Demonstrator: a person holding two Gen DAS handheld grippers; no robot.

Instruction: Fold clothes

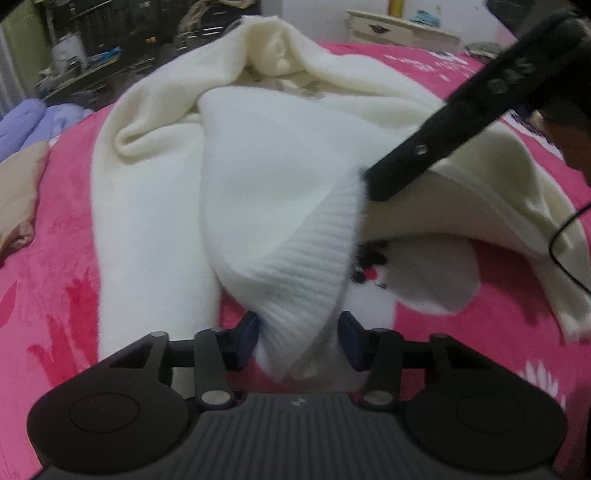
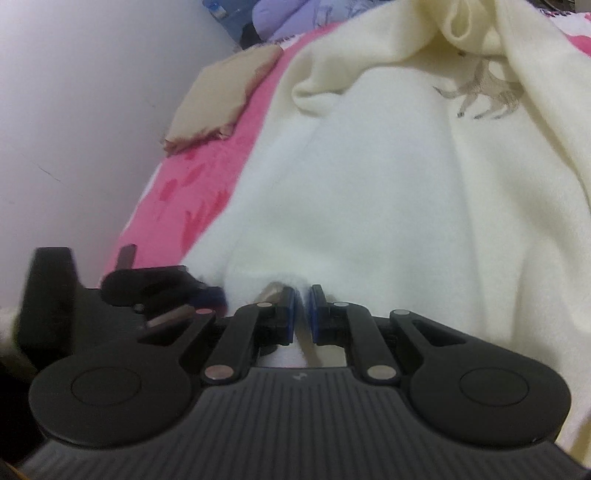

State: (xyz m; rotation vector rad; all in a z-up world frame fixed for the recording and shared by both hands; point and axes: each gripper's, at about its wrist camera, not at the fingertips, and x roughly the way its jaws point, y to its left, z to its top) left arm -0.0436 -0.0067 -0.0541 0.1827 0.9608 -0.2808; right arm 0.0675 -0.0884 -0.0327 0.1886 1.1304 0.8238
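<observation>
My right claw (image 2: 303,310) pressed nearly together, pinching a fold of the cream sweater (image 2: 369,192), my left claw (image 1: 298,332) partly spread around its ribbed cuff (image 1: 306,266), sweater spreading toward twelve o'clock over the pink bed (image 1: 55,266)

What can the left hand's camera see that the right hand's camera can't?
Only the left wrist view shows the sweater's ribbed cuff lying between the left gripper fingers, a white cabinet at the back, and a small red-and-black picture under the lifted fabric. Only the right wrist view shows the grey print on the sweater. Both show the cream sweater, pink blanket and tan cushion.
</observation>
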